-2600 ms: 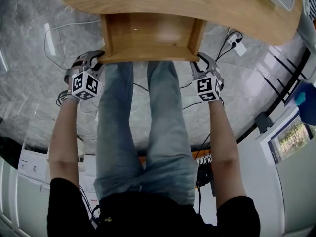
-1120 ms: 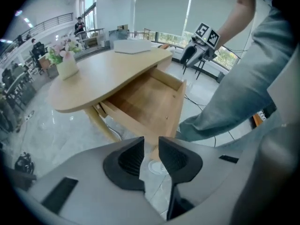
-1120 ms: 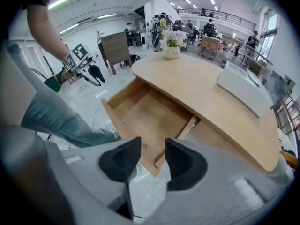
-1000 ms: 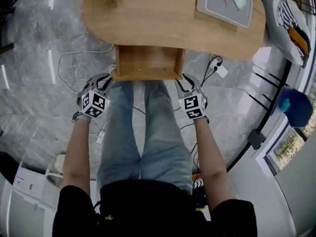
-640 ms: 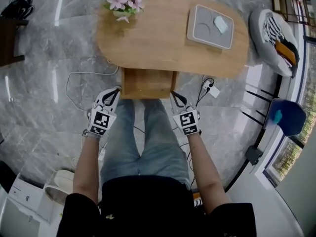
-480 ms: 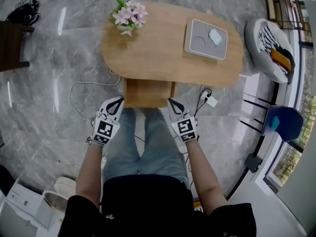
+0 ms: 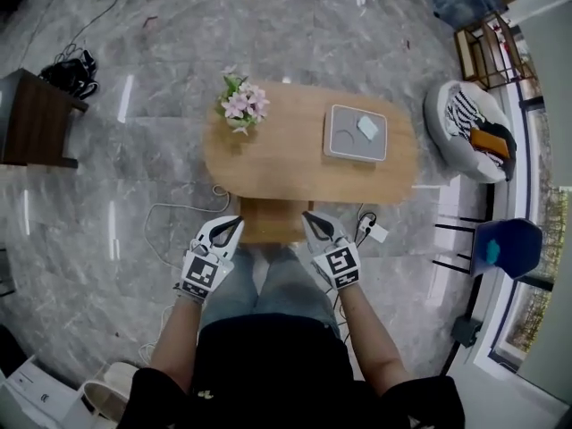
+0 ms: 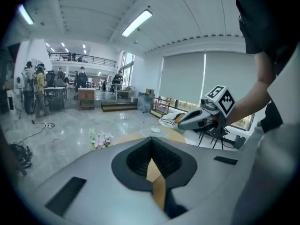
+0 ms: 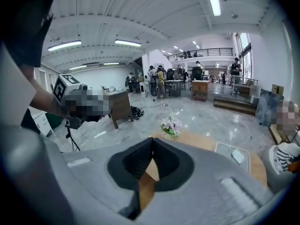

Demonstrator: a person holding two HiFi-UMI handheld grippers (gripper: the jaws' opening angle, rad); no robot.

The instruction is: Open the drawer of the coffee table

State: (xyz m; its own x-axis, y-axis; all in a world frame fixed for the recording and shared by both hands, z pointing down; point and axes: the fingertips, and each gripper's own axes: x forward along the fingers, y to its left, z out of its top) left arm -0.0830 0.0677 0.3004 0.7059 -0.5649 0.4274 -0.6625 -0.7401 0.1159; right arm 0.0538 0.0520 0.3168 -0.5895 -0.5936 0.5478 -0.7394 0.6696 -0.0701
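Left tool [image 7: 234, 224] and right tool [image 7: 308, 217] have lifted clear, both pinched shut on nothing, leaving the drawer [image 7: 268, 231] pulled out beneath the surface [image 7: 295, 164], so the job looks done.

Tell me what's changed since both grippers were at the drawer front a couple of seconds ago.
Both grippers came off the drawer's front corners and rose well clear of it as the person straightened up. The left gripper and the right gripper are now held up in the air, jaws shut with nothing between them. The drawer stayed pulled out from the coffee table.
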